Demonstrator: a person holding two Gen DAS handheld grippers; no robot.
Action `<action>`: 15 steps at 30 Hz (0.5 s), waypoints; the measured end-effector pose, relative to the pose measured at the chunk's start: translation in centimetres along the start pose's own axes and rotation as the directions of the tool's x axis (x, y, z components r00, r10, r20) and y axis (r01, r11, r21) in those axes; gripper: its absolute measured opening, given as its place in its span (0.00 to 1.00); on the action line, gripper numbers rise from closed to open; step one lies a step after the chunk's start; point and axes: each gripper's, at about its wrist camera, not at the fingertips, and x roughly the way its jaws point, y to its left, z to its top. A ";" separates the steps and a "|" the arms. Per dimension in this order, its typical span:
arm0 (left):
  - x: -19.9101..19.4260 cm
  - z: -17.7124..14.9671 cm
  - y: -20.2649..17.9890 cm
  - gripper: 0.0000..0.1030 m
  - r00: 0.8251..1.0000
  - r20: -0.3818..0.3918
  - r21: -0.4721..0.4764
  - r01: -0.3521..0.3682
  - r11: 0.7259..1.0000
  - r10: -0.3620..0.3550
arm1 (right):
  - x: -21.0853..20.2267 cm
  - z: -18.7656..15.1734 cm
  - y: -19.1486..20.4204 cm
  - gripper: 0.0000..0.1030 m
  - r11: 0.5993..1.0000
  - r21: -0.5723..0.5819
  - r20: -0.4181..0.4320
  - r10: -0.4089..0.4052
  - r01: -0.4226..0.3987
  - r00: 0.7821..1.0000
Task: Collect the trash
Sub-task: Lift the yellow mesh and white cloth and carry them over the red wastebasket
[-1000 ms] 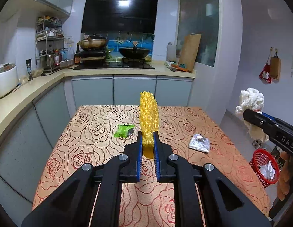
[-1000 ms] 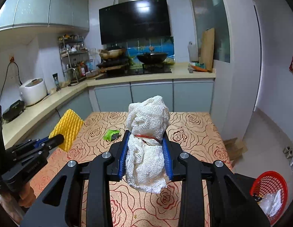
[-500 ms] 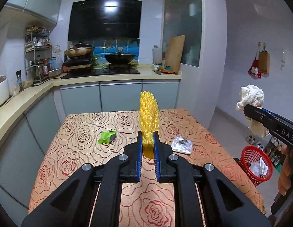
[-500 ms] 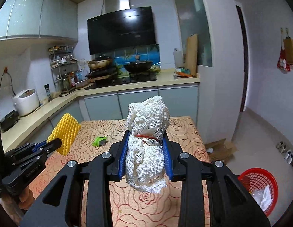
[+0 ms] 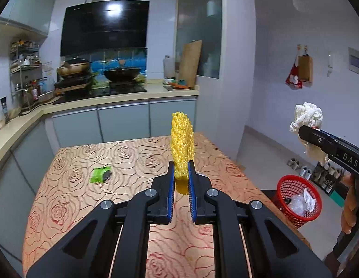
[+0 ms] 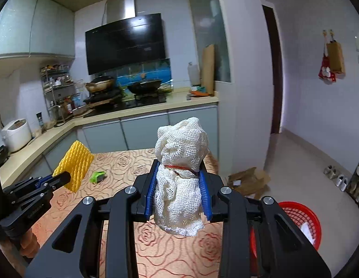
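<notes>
My left gripper is shut on a yellow foam net sleeve, which stands upright between the blue pads above the table. The same yellow sleeve shows at the left of the right wrist view. My right gripper is shut on a white mesh net bundle tied with a red band; the white bundle also appears at the right edge of the left wrist view. A red mesh basket with clear wrappers inside stands on the floor right of the table, also seen as the red basket. A green wrapper lies on the table.
The table has a tan rose-patterned cloth. Kitchen counters with a stove and pans run along the back and left. Flattened cardboard lies on the floor past the table's right corner, and shoes line the right wall.
Both grippers have swung to the right with their loads; the table and green wrapper slid left in view, the red basket came nearer, and the silver wrapper went behind the left gripper.
</notes>
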 end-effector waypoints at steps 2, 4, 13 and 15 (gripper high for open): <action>0.3 0.1 -0.8 0.10 1.000 0.000 0.006 0.015 1.000 -0.015 | -0.3 -0.1 -0.9 0.30 1.000 0.008 0.002 -0.019 0.019 1.000; 0.6 0.2 -1.5 0.10 1.000 -0.001 0.011 0.026 1.000 -0.026 | -0.4 -0.1 -1.6 0.30 0.999 0.017 0.002 -0.034 0.034 0.999; 1.8 0.1 -4.5 0.10 0.996 -0.017 0.044 0.088 0.995 -0.088 | -1.1 -1.4 -4.9 0.30 0.992 0.055 -0.012 -0.112 0.113 0.994; 2.2 -0.1 -5.4 0.10 0.994 -0.025 0.055 0.107 0.993 -0.106 | -1.3 -1.8 -5.8 0.30 0.989 0.067 -0.018 -0.132 0.133 0.991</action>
